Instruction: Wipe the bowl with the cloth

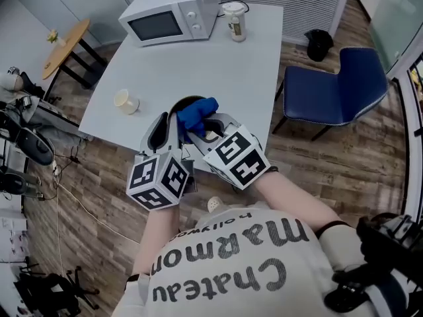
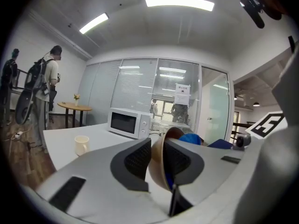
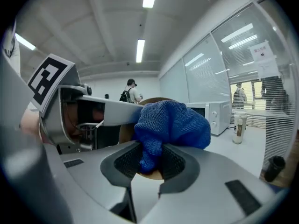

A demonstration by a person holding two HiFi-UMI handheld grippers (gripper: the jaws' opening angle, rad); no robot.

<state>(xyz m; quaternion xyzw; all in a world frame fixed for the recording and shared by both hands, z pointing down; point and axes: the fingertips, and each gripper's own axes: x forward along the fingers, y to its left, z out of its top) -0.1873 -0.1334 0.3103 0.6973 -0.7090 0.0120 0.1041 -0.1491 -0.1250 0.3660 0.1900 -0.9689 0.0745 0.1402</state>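
In the head view, a white rectangular table [image 1: 198, 65] carries a white microwave oven [image 1: 172, 12] at its far edge, with a pale lidded bottle [image 1: 234, 20] just to the microwave's right. A cream cup [image 1: 125, 102] lies on its side towards the table's left. A blue padded chair [image 1: 337, 88] stands on the wooden floor to the right, and a small round wooden side table [image 1: 65, 41] stands far left. At the near edge of the table the two grey grippers meet. The left gripper [image 1: 170, 127] holds a brown round bowl [image 1: 184, 102] tipped on edge, and the right gripper [image 1: 206, 127] pushes a bunched blue woven cloth [image 1: 197, 114] into the bowl's opening. In the left gripper view, the jaws are clamped on the bowl's wall, one pad outside and one inside. The rim rises between them, and the cloth shows as a blue mound inside the bowl. The cup and the microwave sit farther off on the table to the left, and a person with a backpack [image 2: 46, 85] stands at the far left of the room. In the right gripper view, the jaws are clenched on a fold of the cloth, whose bulk swells above the pads and rests against the inside of the bowl. The left gripper reaches in from the left, and the microwave and the bottle stand far right.
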